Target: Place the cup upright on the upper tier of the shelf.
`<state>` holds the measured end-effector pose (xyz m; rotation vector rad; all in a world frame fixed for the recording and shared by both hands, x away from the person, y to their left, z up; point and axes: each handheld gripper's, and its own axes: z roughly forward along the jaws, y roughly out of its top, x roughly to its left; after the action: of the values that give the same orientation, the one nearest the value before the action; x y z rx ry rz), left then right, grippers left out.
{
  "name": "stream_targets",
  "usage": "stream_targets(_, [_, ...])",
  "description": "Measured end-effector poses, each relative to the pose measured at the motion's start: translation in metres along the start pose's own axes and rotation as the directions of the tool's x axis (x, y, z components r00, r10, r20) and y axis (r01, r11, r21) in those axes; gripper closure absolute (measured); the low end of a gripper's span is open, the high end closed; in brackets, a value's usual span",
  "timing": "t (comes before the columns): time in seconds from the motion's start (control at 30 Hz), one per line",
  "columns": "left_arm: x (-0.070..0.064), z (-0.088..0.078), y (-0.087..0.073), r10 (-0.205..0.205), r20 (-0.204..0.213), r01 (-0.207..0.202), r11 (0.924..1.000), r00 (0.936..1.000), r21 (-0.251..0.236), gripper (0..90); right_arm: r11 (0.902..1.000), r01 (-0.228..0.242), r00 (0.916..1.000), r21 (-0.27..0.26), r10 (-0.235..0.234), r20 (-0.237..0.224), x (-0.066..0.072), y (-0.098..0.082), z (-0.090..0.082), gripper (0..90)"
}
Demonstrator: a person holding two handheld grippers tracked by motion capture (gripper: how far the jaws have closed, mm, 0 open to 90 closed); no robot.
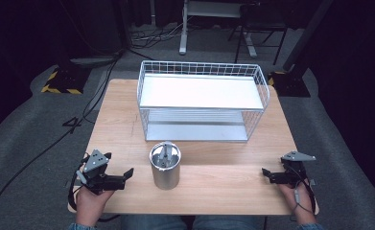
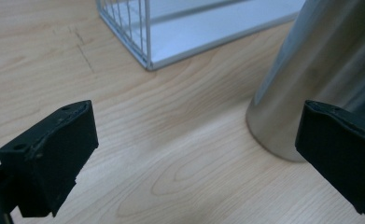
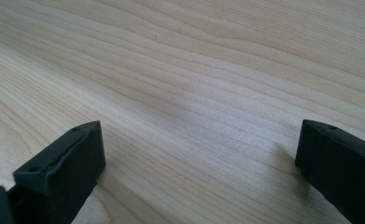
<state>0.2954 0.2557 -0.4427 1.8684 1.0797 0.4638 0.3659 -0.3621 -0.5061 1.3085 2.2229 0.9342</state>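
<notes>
The left gripper (image 1: 127, 173) rests low on the wooden table (image 1: 123, 124) with its jaws wide apart and nothing between them. The shiny metal cup (image 1: 165, 165) stands upright just beside its tips, a bit to its right. The white wire basket (image 1: 202, 100) sits past the cup. The right gripper (image 1: 266, 174) is also wide open and empty, well apart from the cup.

The table (image 1: 214, 187) is pale wood with a smooth, matt grain. The canister (image 1: 165, 166) is brushed metal with a soft sheen. The wire basket (image 1: 142, 91) is thin white-coated metal with smooth white shelves. The jaws of the left gripper (image 1: 127, 173) and the right gripper (image 1: 266, 173) look like matt black plastic.
</notes>
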Motion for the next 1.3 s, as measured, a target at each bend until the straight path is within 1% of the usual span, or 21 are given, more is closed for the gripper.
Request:
stream_targets(0.1, [-0.005, -0.005, 0.003, 0.009, 0.005, -0.008, 0.9991, 1.0, -0.041, 0.0, 1.0, 0.0, 1.0, 0.0, 0.0, 0.0, 0.0, 0.0, 0.0, 1.8])
stream_targets(0.17, [-0.01, -0.01, 0.004, 0.019, 0.006, -0.018, 0.9953, 0.9998, -0.095, 0.0, 1.0, -0.001, 1.0, 0.0, 0.001, 0.0, 0.0, 0.0, 0.0, 1.8])
stream_targets(0.2, [-0.01, -0.011, 0.004, 0.027, 0.009, -0.026, 0.9945, 0.9996, -0.102, 0.0, 1.0, -0.001, 1.0, 0.0, 0.001, 0.0, 0.0, 0.0, 0.0, 1.8])
stream_targets(0.27, [-0.013, -0.013, 0.005, 0.027, 0.033, -0.022, 0.9923, 0.9991, -0.122, 0.0, 1.0, -0.001, 1.0, 0.0, 0.001, 0.0, 0.0, 0.0, 0.0, 1.8])
stream_targets(0.3, [-0.013, -0.013, 0.005, 0.027, 0.033, -0.022, 0.9923, 0.9991, -0.122, 0.0, 1.0, -0.001, 1.0, 0.0, 0.001, 0.0, 0.0, 0.0, 0.0, 1.8])
stream_targets(0.57, [-0.032, -0.011, 0.012, 0.054, 0.07, -0.046, 0.9916, 0.9961, -0.121, 0.0, 1.0, -0.001, 1.0, 0.0, 0.001, 0.0, 0.0, 0.0, 0.0, 1.8])
stream_targets(0.6, [-0.036, -0.01, 0.013, 0.07, 0.085, -0.059, 0.9905, 0.9939, -0.124, 0.0, 1.0, -0.001, 1.0, 0.0, 0.001, 0.0, 0.0, 0.0, 0.0, 1.9])
stream_targets(0.63, [-0.036, -0.01, 0.013, 0.07, 0.085, -0.059, 0.9905, 0.9939, -0.124, 0.0, 1.0, -0.001, 1.0, 0.0, 0.001, 0.0, 0.0, 0.0, 0.0, 1.9])
stream_targets(0.7, [-0.044, -0.007, 0.016, 0.095, 0.11, -0.08, 0.9883, 0.9894, -0.13, 0.0, 1.0, -0.002, 1.0, -0.001, 0.002, 0.001, 0.0, 0.0, 0.0, 2.0])
stream_targets(0.77, [-0.046, -0.007, 0.017, 0.099, 0.117, -0.083, 0.9878, 0.9882, -0.132, 0.0, 1.0, -0.002, 1.0, -0.001, 0.002, 0.001, 0.0, 0.0, 0.0, 2.0])
stream_targets(0.8, [-0.051, -0.005, 0.02, 0.111, 0.13, -0.092, 0.9855, 0.9853, -0.143, 0.0, 1.0, -0.002, 1.0, -0.001, 0.002, 0.001, 0.0, 0.0, 0.0, 2.0])
stream_targets(0.83, [-0.051, -0.005, 0.02, 0.111, 0.13, -0.092, 0.9855, 0.9853, -0.143, 0.0, 1.0, -0.002, 1.0, -0.001, 0.002, 0.001, 0.0, 0.0, 0.0, 2.0])
stream_targets(0.87, [-0.056, -0.003, 0.022, 0.131, 0.147, -0.108, 0.9825, 0.9805, -0.151, 0.0, 1.0, -0.002, 1.0, -0.001, 0.002, 0.001, 0.0, 0.0, 0.0, 2.0])
stream_targets(0.9, [-0.059, -0.002, 0.023, 0.129, 0.163, -0.104, 0.9826, 0.9783, -0.154, 0.0, 1.0, -0.001, 1.0, -0.002, 0.001, 0.0, 0.0, 0.0, 0.0, 2.0])
stream_targets(0.97, [-0.063, 0.002, 0.024, 0.14, 0.174, -0.112, 0.9805, 0.9748, -0.162, 0.0, 1.0, -0.001, 1.0, -0.002, 0.001, 0.0, 0.0, 0.0, 0.0, 2.0])
stream_targets(1.1, [-0.064, 0.008, 0.026, 0.146, 0.176, -0.118, 0.98, 0.9735, -0.16, 0.0, 1.0, -0.002, 1.0, -0.001, 0.002, 0.001, 0.0, 0.0, 0.0, 2.0])
stream_targets(1.13, [-0.065, 0.011, 0.026, 0.14, 0.18, -0.112, 0.9809, 0.9736, -0.159, 0.0, 1.0, -0.002, 1.0, -0.001, 0.002, 0.001, 0.0, 0.0, 0.0, 2.0])
stream_targets(1.2, [-0.066, 0.018, 0.027, 0.143, 0.191, -0.111, 0.9792, 0.9711, -0.17, 0.0, 1.0, -0.001, 1.0, -0.001, 0.001, 0.001, 0.0, 0.0, 0.0, 2.0])
stream_targets(1.23, [-0.066, 0.018, 0.027, 0.143, 0.191, -0.111, 0.9792, 0.9711, -0.17, 0.0, 1.0, -0.001, 1.0, -0.001, 0.001, 0.001, 0.0, 0.0, 0.0, 2.0])
stream_targets(1.27, [-0.068, 0.024, 0.027, 0.15, 0.204, -0.115, 0.9778, 0.9674, -0.175, 0.0, 1.0, -0.001, 1.0, -0.002, 0.001, 0.001, 0.0, 0.0, 0.0, 2.2])
stream_targets(1.3, [-0.069, 0.026, 0.028, 0.149, 0.206, -0.113, 0.9773, 0.9672, -0.179, 0.0, 1.0, -0.001, 1.0, -0.002, 0.001, 0.001, 0.0, 0.0, 0.0, 2.2])
